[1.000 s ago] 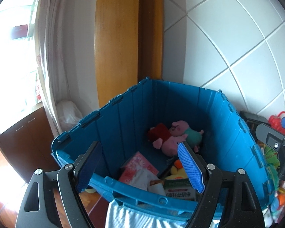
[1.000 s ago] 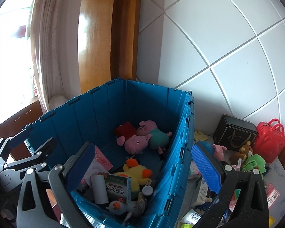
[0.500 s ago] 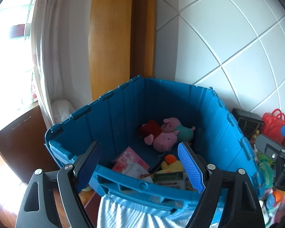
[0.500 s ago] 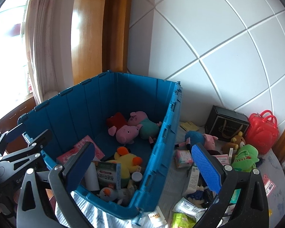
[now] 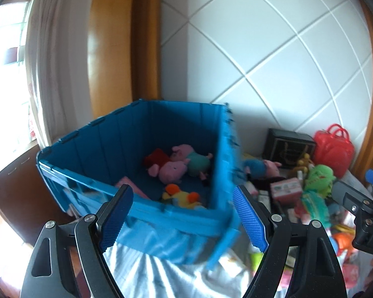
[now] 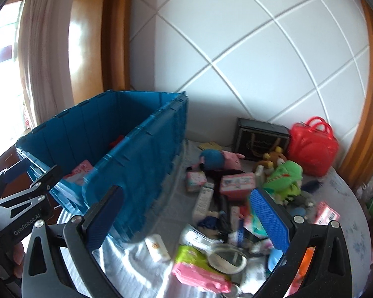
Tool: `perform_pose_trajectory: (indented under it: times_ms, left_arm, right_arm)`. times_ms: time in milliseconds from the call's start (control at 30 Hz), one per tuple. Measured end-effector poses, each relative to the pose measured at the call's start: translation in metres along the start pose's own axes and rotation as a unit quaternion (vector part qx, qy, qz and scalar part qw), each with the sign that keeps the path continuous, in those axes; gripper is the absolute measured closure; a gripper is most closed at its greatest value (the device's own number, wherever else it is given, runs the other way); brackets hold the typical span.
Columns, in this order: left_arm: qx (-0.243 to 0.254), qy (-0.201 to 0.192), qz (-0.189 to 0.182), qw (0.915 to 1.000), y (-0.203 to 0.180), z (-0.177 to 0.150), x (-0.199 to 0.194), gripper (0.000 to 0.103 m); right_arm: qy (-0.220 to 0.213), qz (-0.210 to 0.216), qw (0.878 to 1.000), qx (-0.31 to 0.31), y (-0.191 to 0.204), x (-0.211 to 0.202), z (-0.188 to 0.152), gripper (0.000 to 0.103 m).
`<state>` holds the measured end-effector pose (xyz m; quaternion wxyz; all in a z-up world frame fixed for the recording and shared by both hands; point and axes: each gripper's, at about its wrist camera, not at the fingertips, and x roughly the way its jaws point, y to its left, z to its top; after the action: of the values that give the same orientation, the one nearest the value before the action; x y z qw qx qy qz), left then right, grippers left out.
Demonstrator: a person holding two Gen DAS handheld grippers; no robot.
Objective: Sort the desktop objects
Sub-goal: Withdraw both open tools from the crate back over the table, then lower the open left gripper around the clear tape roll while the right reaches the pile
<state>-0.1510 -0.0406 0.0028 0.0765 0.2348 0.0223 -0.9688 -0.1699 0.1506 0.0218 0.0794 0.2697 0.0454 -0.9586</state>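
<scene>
Both pairs of blue-padded fingers stand spread and empty: the left gripper [image 5: 182, 218] at the bottom of its view frames the near corner of the tall blue plastic crate [image 5: 161, 213], and the right gripper [image 6: 189, 223] hangs released over the heap at lower right of its view, nothing between its pads.

The crate sits left of centre on the pale cloth-covered tabletop [image 6: 348, 203], open side up, probably so things can be dropped in from above. Its long axis runs from the lower left of the right view toward the tiled wall. Inside lie pink pig plush toys [image 5: 176, 166] and a yellow duck plush [image 5: 184, 196].

Unsorted things crowd the cloth to the crate's right: a green frog plush [image 6: 286, 176], small pink cartons [image 6: 238, 182], a roll of clear tape [image 6: 227, 257], a pink wipes packet [image 6: 201, 273]. Against the wall stand a black gift bag [image 6: 261, 139] and a red plastic handbag [image 6: 313, 149], both upright.
</scene>
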Motion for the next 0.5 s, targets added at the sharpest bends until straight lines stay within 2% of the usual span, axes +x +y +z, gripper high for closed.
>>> perform_pose_trajectory:
  times_ms: [133, 333, 500]
  left_arm:
    - [0.016, 0.004, -0.013, 0.9998, -0.05, -0.027, -0.017, 0.017]
    - [0.047, 0.062, -0.026, 0.9967, -0.11, -0.072, -0.018, 0.017]
    - [0.072, 0.094, -0.031, 0.9924, -0.137, -0.095, -0.01, 0.017]
  right_arm:
    - [0.02, -0.016, 0.999, 0.02, -0.056, -0.017, -0.037, 0.0]
    - [0.063, -0.04, 0.995, 0.066, -0.128, -0.026, -0.091, 0.0]
    - [0.102, -0.063, 0.988, 0.099, -0.171, -0.022, -0.128, 0.0]
